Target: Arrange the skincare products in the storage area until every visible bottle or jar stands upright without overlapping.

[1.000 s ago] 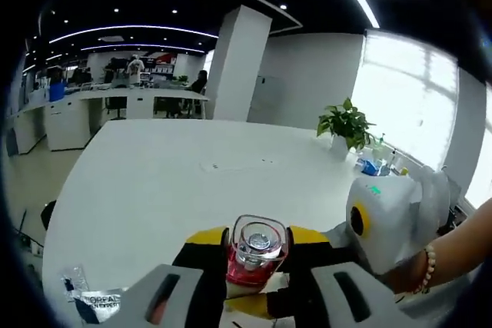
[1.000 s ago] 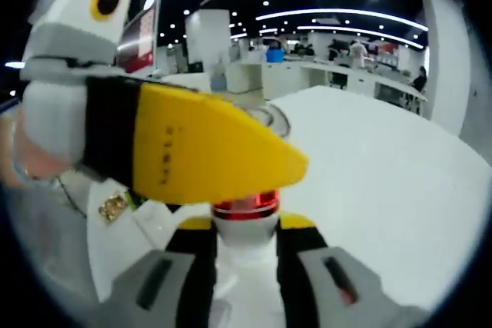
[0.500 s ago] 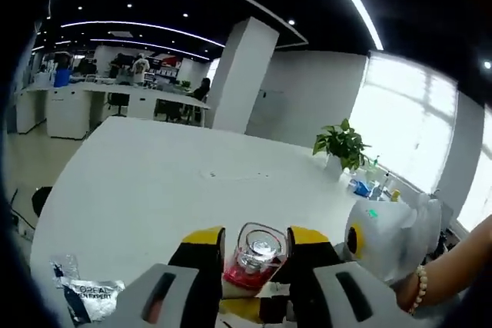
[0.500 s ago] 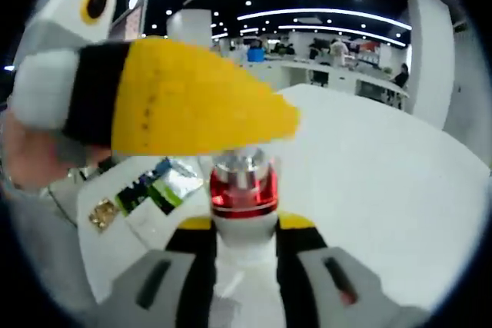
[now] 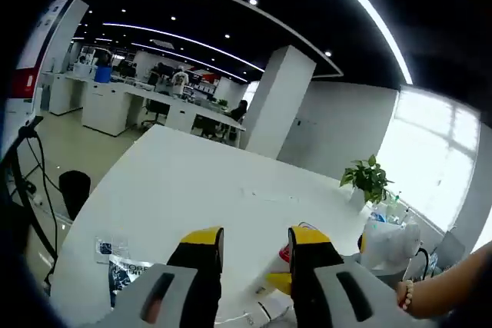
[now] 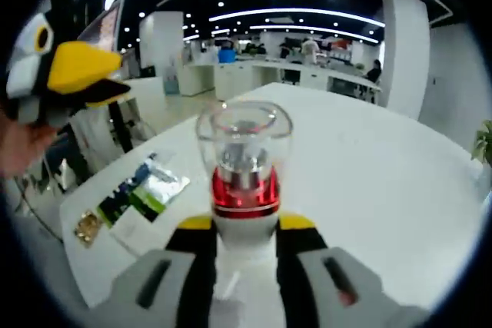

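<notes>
Clear hard plastic caps the bottle, upright between my right gripper fingers, which clamp its white body just under the red collar, above the white table. It looks light, slick and top-heavy, so I judge the low body grip safest. My left gripper fingers are spread, holding nothing.

Both views are bright and evenly lit by ceiling strips and small spotlights, with daylight washing out the window in the left gripper view. The white counter reflects softly, with faint shadows. Fisheye bending curves the edges; the nearby tongs look slightly soft.
</notes>
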Demonstrator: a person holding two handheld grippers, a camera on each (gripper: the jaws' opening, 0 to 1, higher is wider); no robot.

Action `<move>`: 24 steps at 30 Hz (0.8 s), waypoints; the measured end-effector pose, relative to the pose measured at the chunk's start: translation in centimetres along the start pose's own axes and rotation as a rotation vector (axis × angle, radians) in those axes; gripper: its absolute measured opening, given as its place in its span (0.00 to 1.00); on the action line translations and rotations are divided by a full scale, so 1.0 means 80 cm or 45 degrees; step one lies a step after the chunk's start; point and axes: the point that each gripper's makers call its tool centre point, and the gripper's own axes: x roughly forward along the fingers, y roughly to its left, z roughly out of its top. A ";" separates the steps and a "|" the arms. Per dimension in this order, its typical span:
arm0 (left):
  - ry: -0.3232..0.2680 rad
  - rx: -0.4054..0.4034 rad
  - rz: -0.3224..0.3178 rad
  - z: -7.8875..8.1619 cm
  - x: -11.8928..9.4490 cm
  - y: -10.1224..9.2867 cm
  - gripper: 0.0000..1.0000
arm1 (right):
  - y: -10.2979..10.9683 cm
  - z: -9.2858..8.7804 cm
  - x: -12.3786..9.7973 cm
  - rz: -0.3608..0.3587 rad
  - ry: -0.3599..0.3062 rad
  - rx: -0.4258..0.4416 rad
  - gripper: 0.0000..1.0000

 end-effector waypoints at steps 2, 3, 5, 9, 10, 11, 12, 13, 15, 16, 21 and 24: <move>0.009 -0.003 0.018 -0.007 -0.004 0.004 0.31 | -0.004 -0.001 -0.001 -0.047 0.000 0.017 0.27; 0.026 0.004 0.032 -0.013 -0.006 0.007 0.31 | -0.007 -0.001 -0.002 -0.082 0.003 0.030 0.27; 0.071 0.073 0.048 -0.023 -0.006 0.012 0.31 | -0.011 -0.002 -0.003 -0.124 0.009 0.057 0.27; 0.114 0.146 0.067 -0.036 0.000 0.017 0.29 | -0.020 -0.004 -0.006 -0.216 0.027 0.086 0.27; 0.127 0.145 0.055 -0.039 0.004 0.016 0.29 | -0.024 -0.005 -0.008 -0.250 0.032 0.100 0.27; 0.149 0.134 0.038 -0.043 0.006 0.013 0.29 | -0.025 -0.006 -0.008 -0.263 0.032 0.108 0.27; 0.156 0.127 0.030 -0.045 0.007 0.011 0.29 | -0.028 -0.007 -0.009 -0.276 0.032 0.117 0.27; 0.160 0.123 0.014 -0.047 0.008 0.007 0.29 | -0.029 -0.007 -0.010 -0.282 0.032 0.117 0.27; 0.167 0.117 -0.005 -0.049 0.009 0.002 0.29 | -0.035 -0.009 -0.012 -0.301 0.038 0.119 0.27; 0.175 0.115 -0.014 -0.052 0.009 -0.001 0.29 | -0.041 -0.010 -0.014 -0.318 0.041 0.128 0.27; 0.198 0.081 -0.049 -0.058 0.013 -0.010 0.29 | -0.066 -0.016 -0.022 -0.390 0.042 0.161 0.27; 0.208 0.073 -0.058 -0.060 0.015 -0.012 0.29 | -0.076 -0.018 -0.027 -0.424 0.044 0.168 0.27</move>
